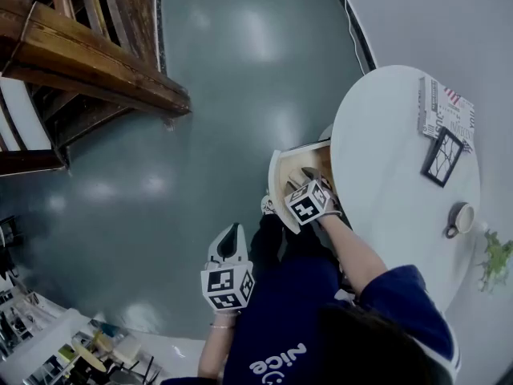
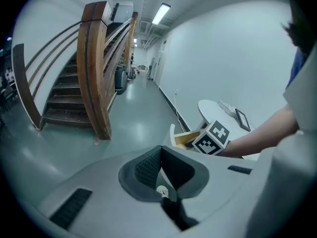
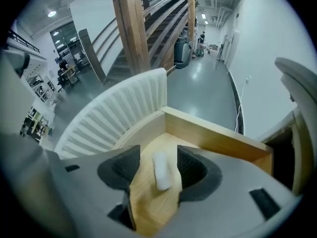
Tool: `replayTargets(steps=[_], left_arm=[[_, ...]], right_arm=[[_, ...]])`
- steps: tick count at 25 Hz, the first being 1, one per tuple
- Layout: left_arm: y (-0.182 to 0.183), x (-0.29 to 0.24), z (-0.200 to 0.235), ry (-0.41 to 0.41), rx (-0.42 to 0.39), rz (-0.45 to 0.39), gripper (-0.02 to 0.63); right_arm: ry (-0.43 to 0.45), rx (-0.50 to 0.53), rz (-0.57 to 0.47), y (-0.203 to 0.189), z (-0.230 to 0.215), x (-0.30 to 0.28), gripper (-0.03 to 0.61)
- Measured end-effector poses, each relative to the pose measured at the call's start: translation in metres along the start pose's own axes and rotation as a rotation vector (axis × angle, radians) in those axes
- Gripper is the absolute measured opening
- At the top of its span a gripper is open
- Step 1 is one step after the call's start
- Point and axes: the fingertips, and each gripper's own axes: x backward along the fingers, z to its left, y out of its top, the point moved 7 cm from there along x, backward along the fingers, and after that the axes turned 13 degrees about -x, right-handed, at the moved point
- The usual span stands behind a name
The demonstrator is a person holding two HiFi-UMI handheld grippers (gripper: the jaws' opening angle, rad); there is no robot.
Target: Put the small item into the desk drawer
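Right gripper (image 3: 157, 163): jaws wide, holding nothing. Small item (image 3: 161, 171) lying in pulled-out drawer (image 3: 218, 139) (as task wants). Left gripper (image 2: 161, 166): jaws together, empty.

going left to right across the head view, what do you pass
wooden staircase → left gripper → open drawer → round white table → potted plant

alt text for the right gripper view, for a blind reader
The right tongs hang open over an open wooden drawer, with a small white item lying untouched on the drawer floor between them. The drawer's white ribbed front curves beyond, with a wooden staircase behind.
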Motion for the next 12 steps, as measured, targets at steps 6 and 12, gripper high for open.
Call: replayTargets(steps=[6, 12], left_arm=[[0.004, 0.001, 0.006, -0.003, 0.006, -0.029, 0.003], [0.011, 0.003, 0.019, 0.006, 0.019, -0.071, 0.003]], right_arm=[[-0.017, -0.061, -0.06, 0.003, 0.011, 0.029, 0.241], [-0.022, -0.087, -0.133, 0.005, 0.023, 0.062, 0.241]])
